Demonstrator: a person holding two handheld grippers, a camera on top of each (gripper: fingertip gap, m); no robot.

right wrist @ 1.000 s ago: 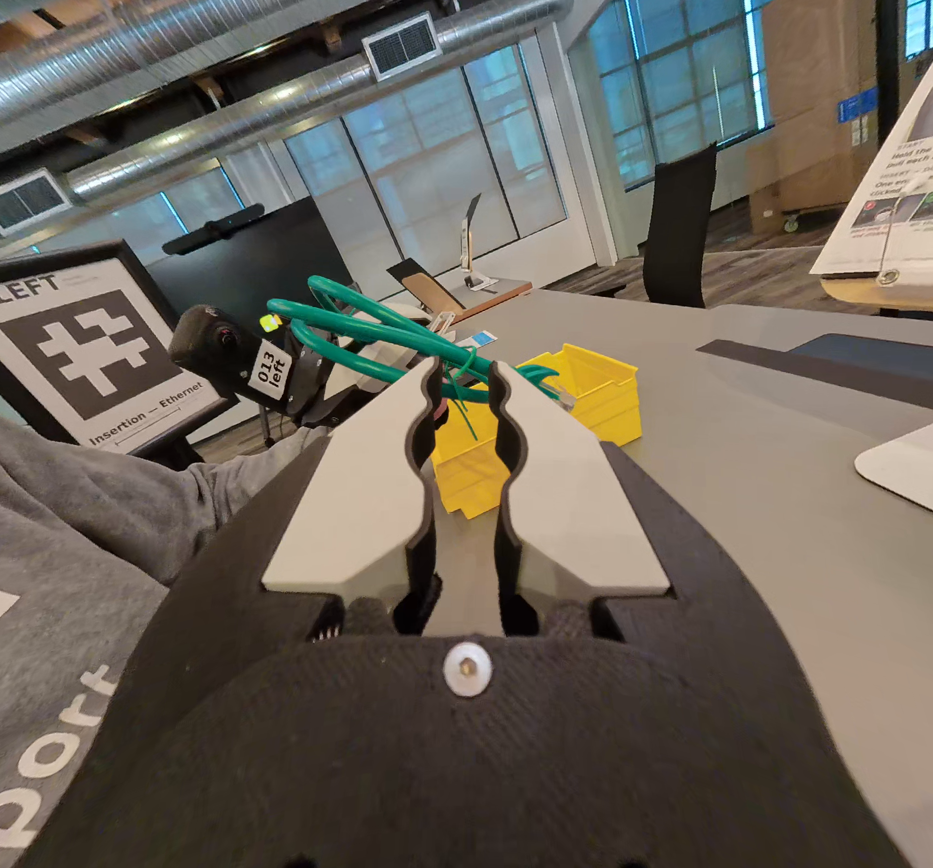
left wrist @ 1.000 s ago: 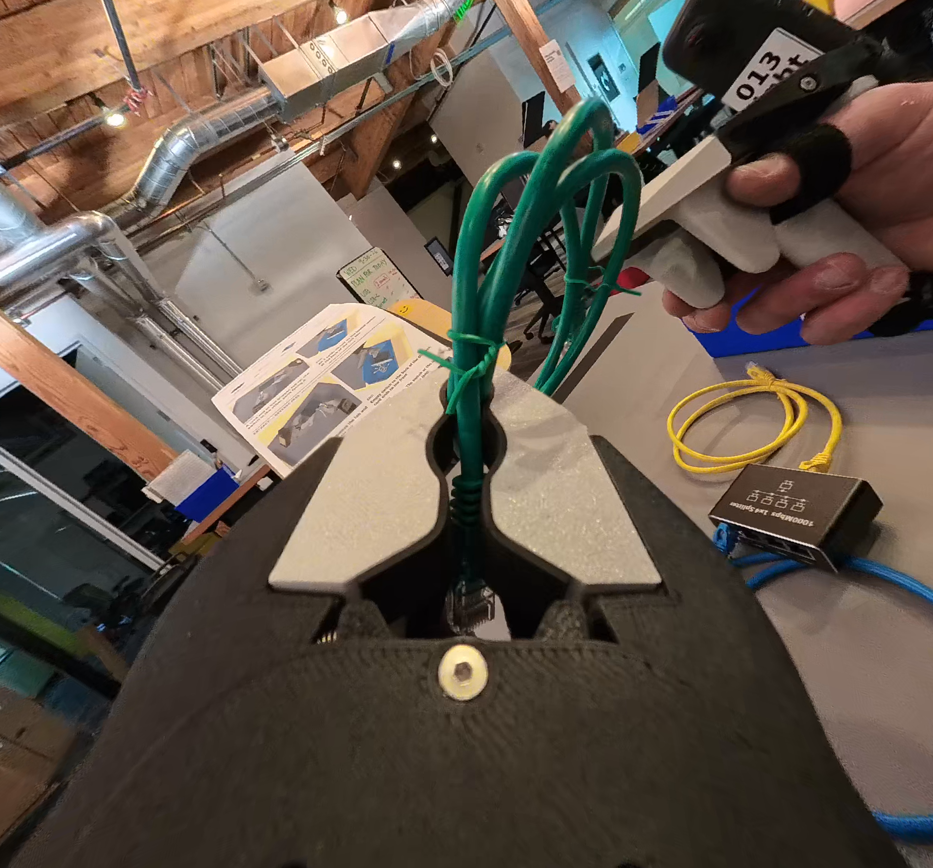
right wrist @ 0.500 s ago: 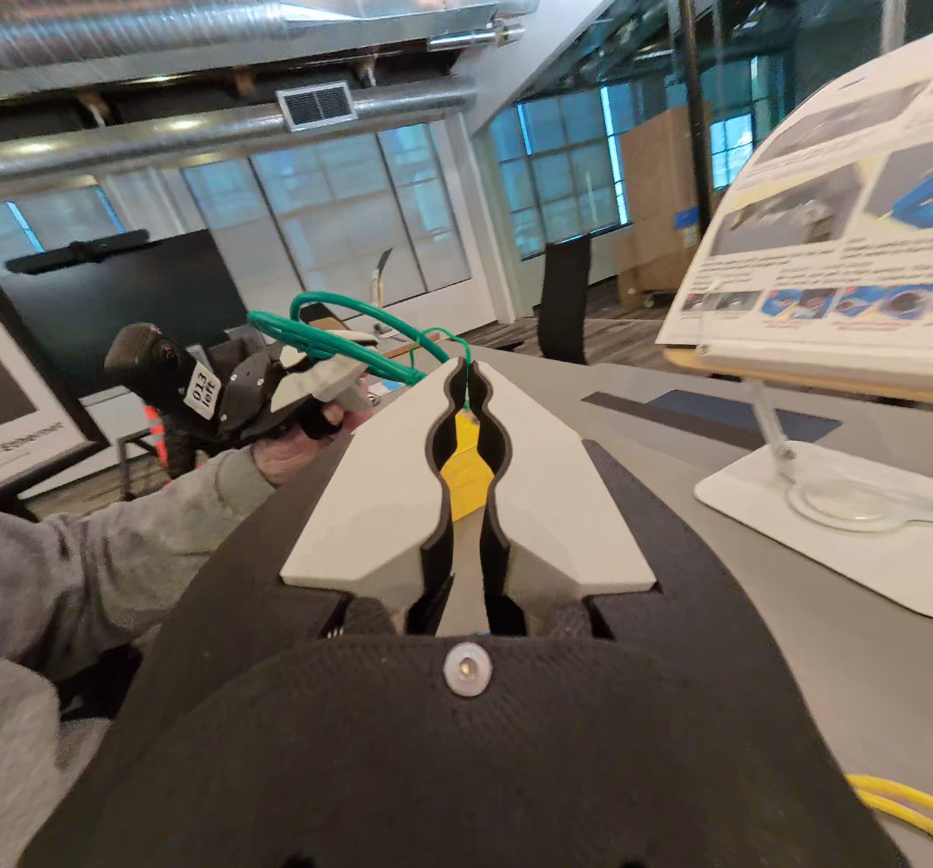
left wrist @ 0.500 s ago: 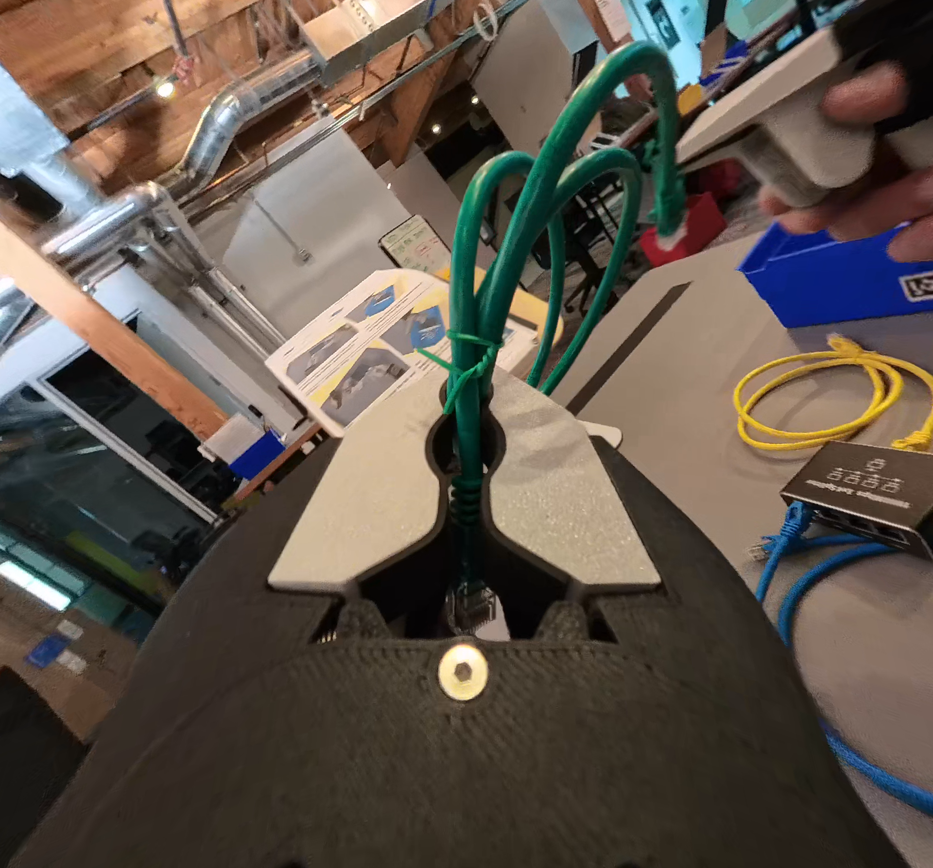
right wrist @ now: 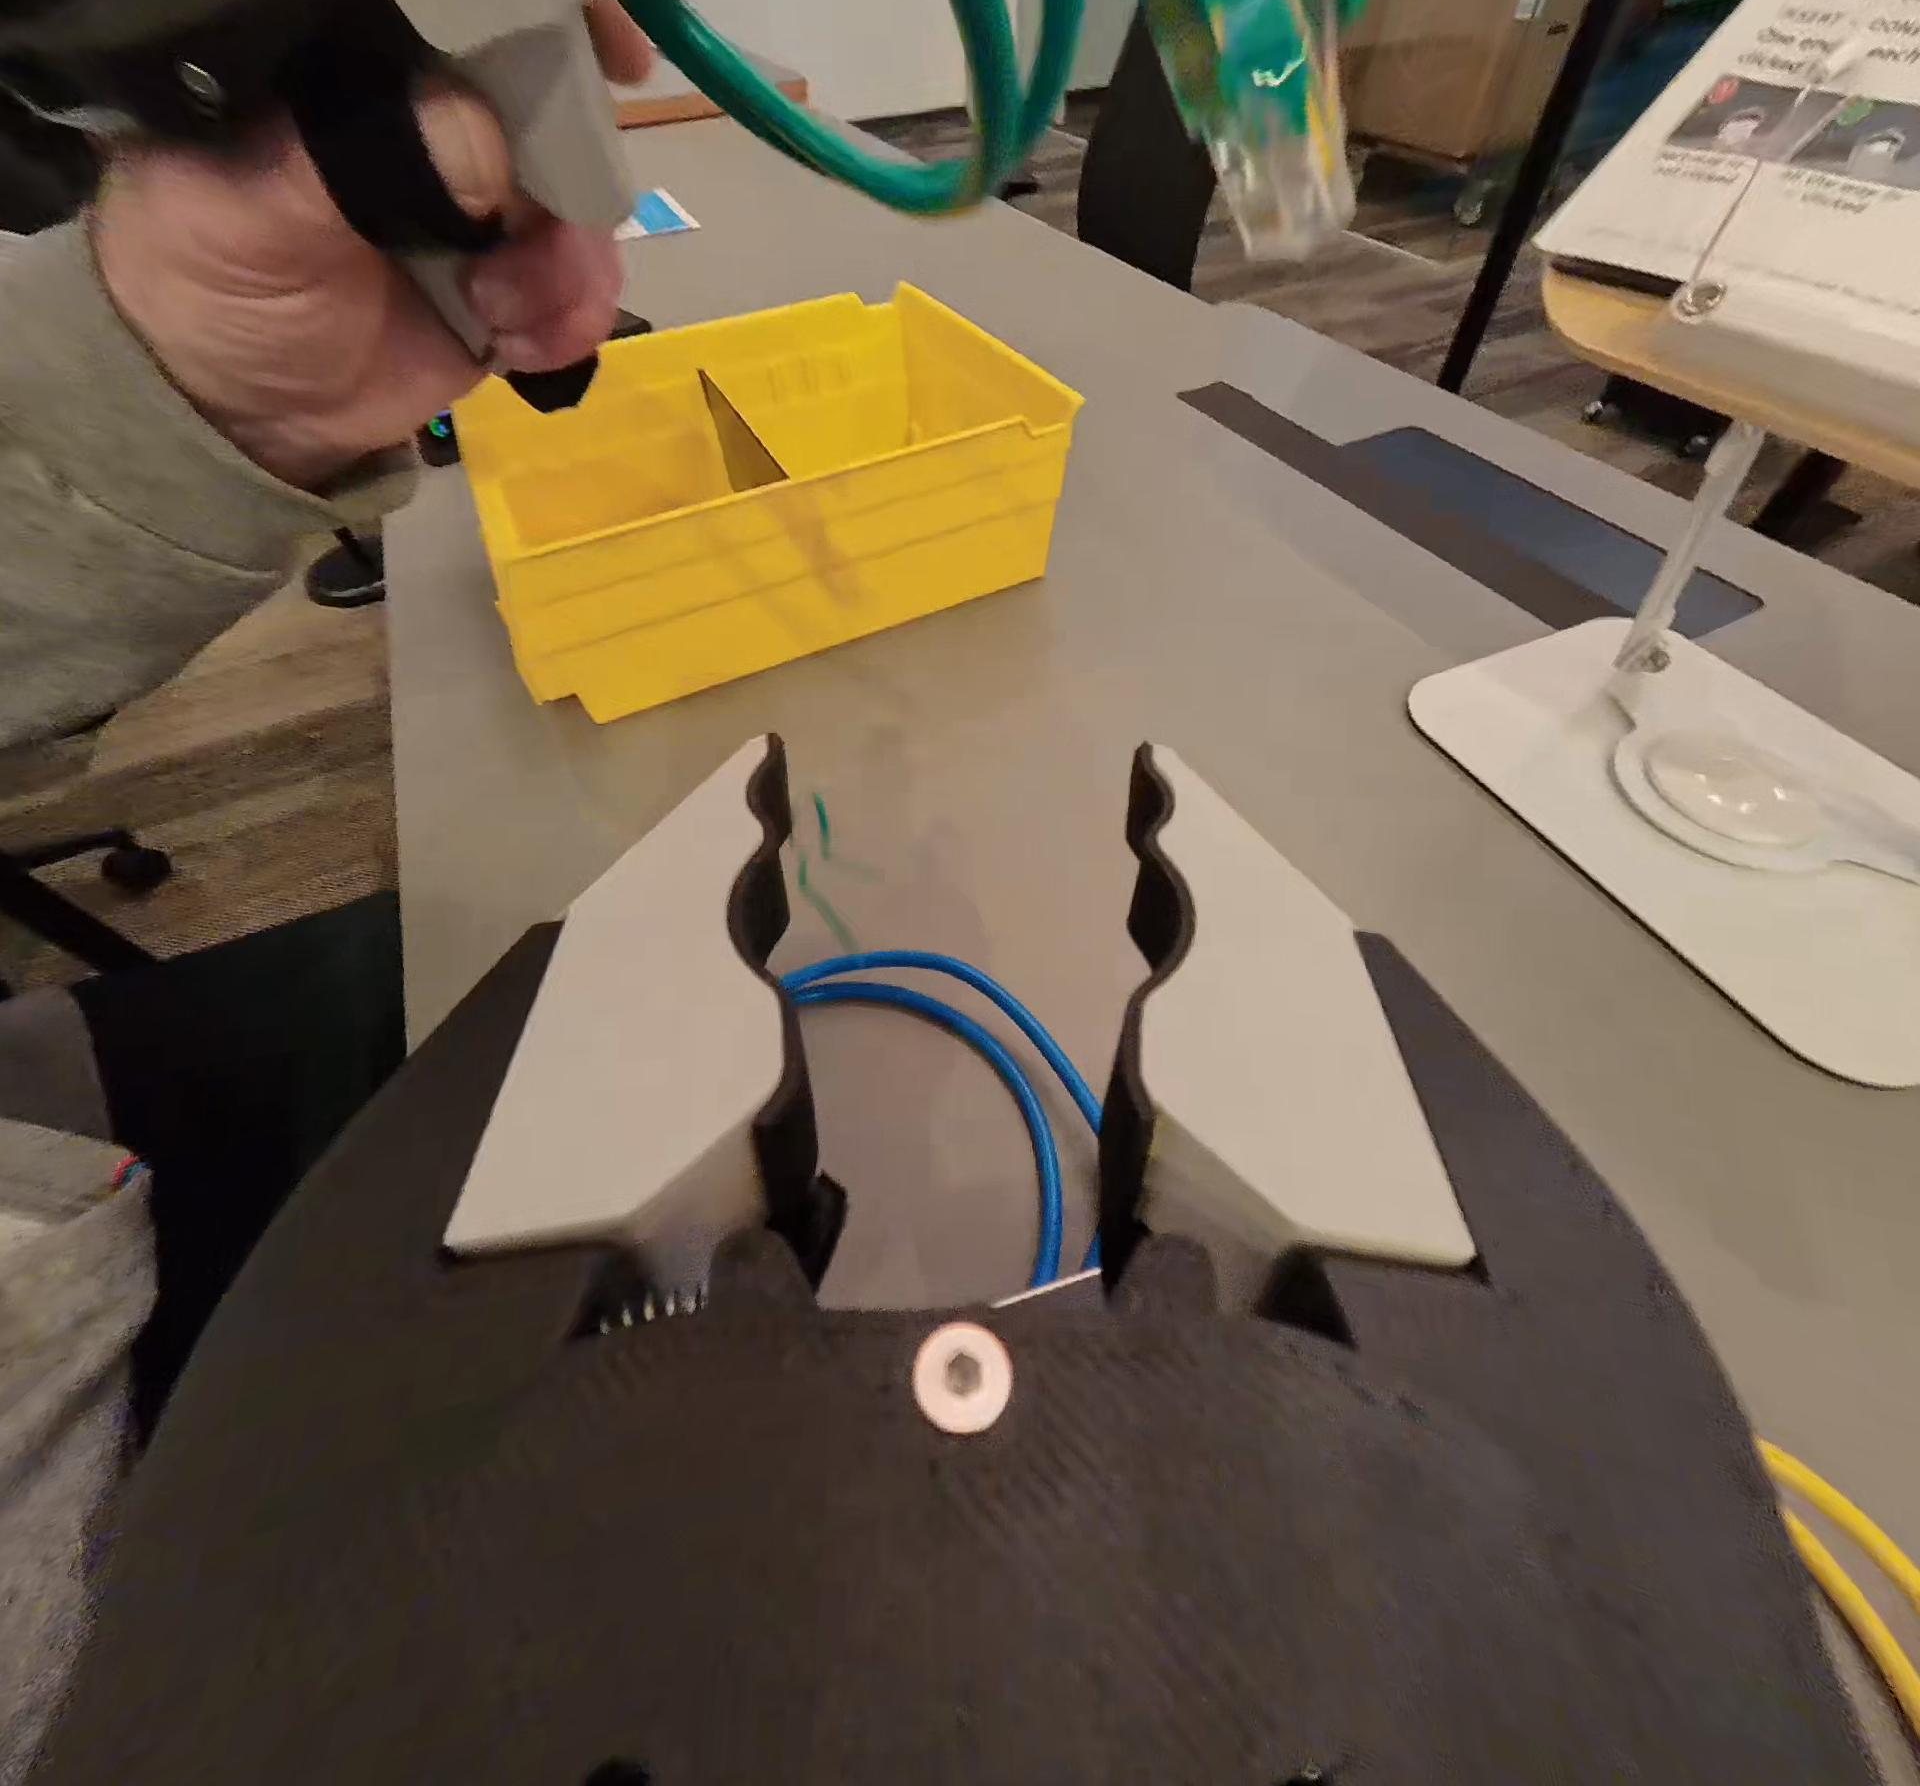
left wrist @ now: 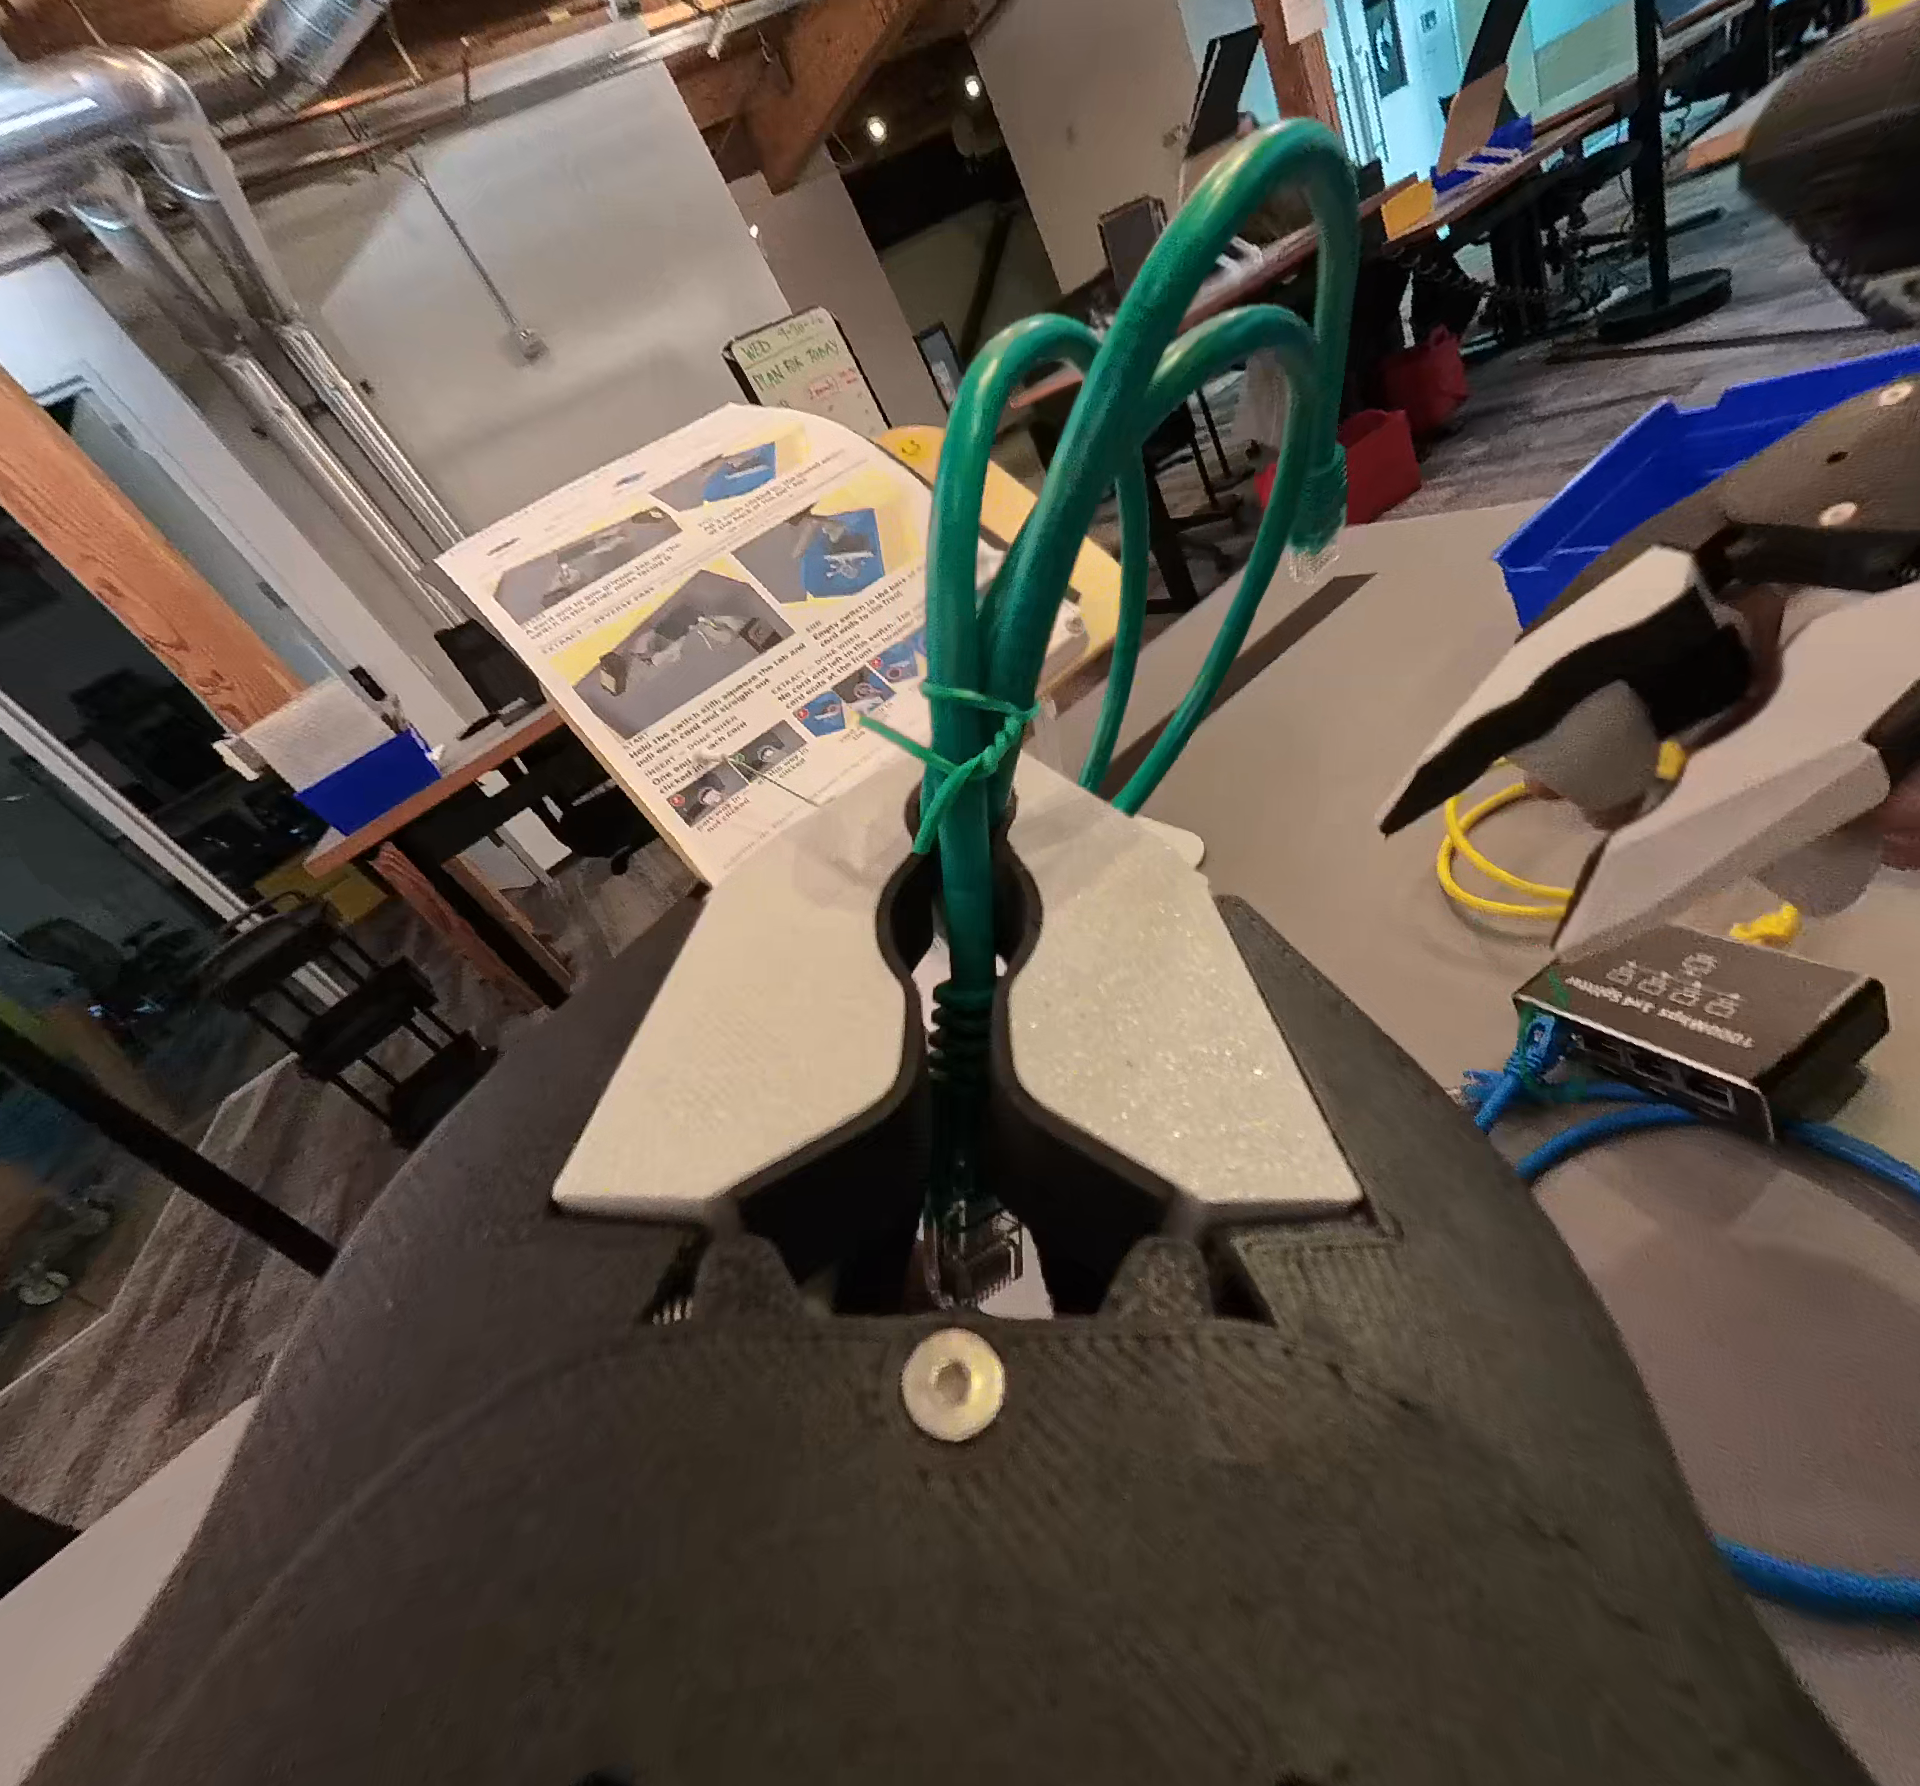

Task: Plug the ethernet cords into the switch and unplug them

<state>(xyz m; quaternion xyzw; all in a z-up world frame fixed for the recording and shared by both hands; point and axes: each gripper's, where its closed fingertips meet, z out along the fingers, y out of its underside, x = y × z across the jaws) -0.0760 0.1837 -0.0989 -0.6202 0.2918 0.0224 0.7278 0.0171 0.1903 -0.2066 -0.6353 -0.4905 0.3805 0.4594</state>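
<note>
My left gripper [left wrist: 966,822] is shut on the green ethernet cord [left wrist: 1049,531] just behind one plug [left wrist: 971,1248], which sits between the fingers. The tied cord loops upward and its free plug [left wrist: 1314,531] hangs in the air. It shows blurred in the right wrist view [right wrist: 1278,126]. The black switch [left wrist: 1704,1019] lies on the grey table at the right, with a blue cord [left wrist: 1538,1061] plugged into it. My right gripper [right wrist: 956,770] is open and empty. In the left wrist view it [left wrist: 1475,884] hovers just above the switch.
A yellow cord [left wrist: 1496,863] lies coiled behind the switch. A blue bin [left wrist: 1662,489] stands at the far right. A yellow bin [right wrist: 769,510] sits ahead of the right gripper. An instruction sheet [left wrist: 727,614] stands on a white base [right wrist: 1714,801]. The grippers' ends are close to 15 cm from one another. The black switch [left wrist: 1704,1019] is about 15 cm from my right fingertips and 30 cm from my left.
My right gripper has opened and tipped down towards the table by the switch. My left gripper has tilted lower while still holding the green cord, and the free plug has swung.
</note>
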